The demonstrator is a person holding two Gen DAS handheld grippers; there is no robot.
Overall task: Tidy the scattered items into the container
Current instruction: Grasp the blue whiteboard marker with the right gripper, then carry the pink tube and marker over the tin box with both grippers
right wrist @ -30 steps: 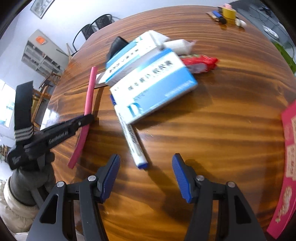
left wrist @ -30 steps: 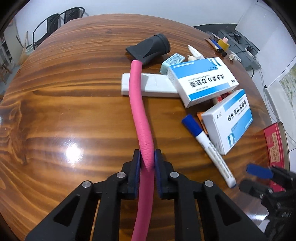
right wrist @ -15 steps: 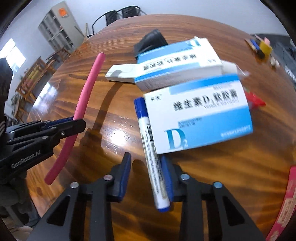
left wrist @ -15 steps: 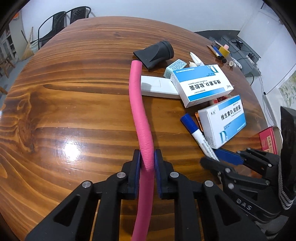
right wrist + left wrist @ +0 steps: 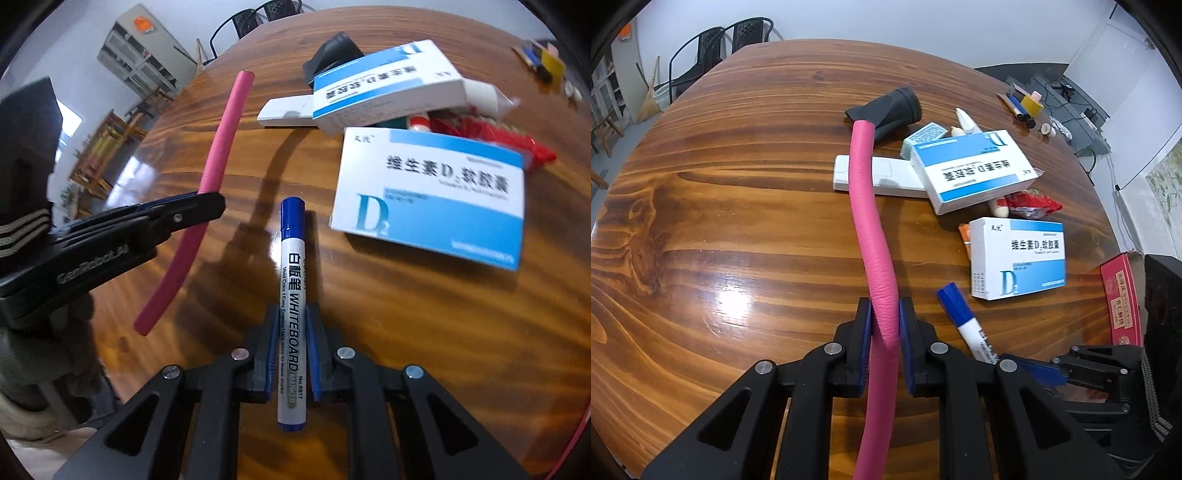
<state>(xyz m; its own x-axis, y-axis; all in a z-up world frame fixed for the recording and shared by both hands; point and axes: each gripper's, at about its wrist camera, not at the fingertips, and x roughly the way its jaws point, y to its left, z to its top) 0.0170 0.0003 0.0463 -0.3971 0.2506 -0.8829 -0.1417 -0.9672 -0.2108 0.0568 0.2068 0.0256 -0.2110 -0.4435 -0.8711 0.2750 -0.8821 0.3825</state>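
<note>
Since a second ago the right gripper (image 5: 290,354) has gone from wide open above the worktop (image 5: 424,314) to clamped: its jaws are now fully closed on the barrel of the whiteboard marker (image 5: 292,306), whose blue cap points straight ahead of the jaws and whose blue tail end sticks out behind them. The left gripper (image 5: 884,332) is unchanged, its jaws pressed tight on the pink foam tube (image 5: 871,206), which runs forward from the jaws over the white remote control (image 5: 886,173) toward the black hair-dryer nozzle (image 5: 892,112), and also trails back under the jaws. Ahead and to the right of the left jaws lie two blue-and-white vitamin D boxes, the nearer box (image 5: 1019,258) flat on the worktop, the farther box (image 5: 971,170) resting on the remote. A red box (image 5: 1119,291) sits at the worktop's right edge.
</note>
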